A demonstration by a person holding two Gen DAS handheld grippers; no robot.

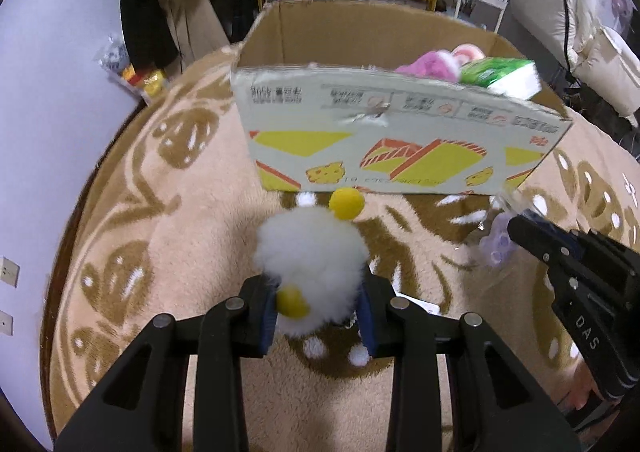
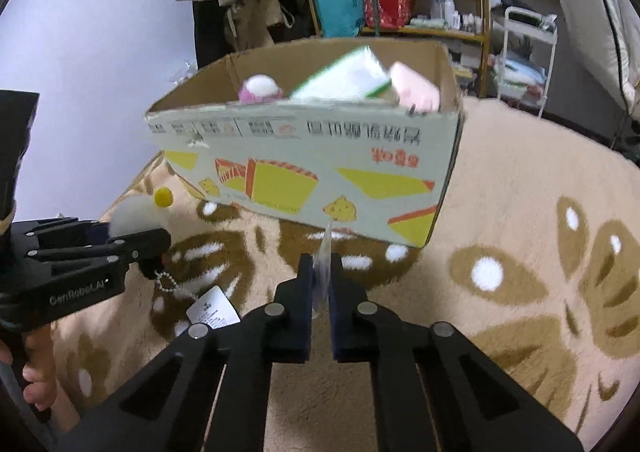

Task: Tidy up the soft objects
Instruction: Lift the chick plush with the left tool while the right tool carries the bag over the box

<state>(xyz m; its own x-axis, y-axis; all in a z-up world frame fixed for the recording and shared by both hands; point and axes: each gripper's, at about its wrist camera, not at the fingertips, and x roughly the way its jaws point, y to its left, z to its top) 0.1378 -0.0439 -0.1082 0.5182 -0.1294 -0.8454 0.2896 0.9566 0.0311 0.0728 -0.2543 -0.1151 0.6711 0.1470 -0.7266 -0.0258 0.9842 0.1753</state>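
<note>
Two wrist views, both looking toward the open cardboard box (image 1: 400,140) that stands on the patterned rug (image 1: 132,180). In the left wrist view, my left gripper (image 1: 320,304) is pinching a white fluffy toy (image 1: 310,252) with yellow pompoms; the toy fills the lower centre of the frame, its body running up and away from the pads toward the box, whose near wall rises directly above it in the picture. In the right wrist view, my right gripper (image 2: 320,292) is pressed together on a thin clear plastic piece (image 2: 324,256), which stands edge-on between the pads and points up-frame at the box's lower front wall; what the plastic belongs to I cannot tell, though the left view shows a pale lilac item (image 1: 498,246) at that gripper's tip. The box already holds a pink plush (image 1: 430,66), a green-and-white pack (image 1: 500,76) and a pale pink item (image 2: 416,88), all crowded toward its right end in both views. I judge the coming move to turn on one relation: the box opening lies ahead of and above both loads, so each must clear the near rim; the left half of the box looks freer, on the white toy's side.
</note>
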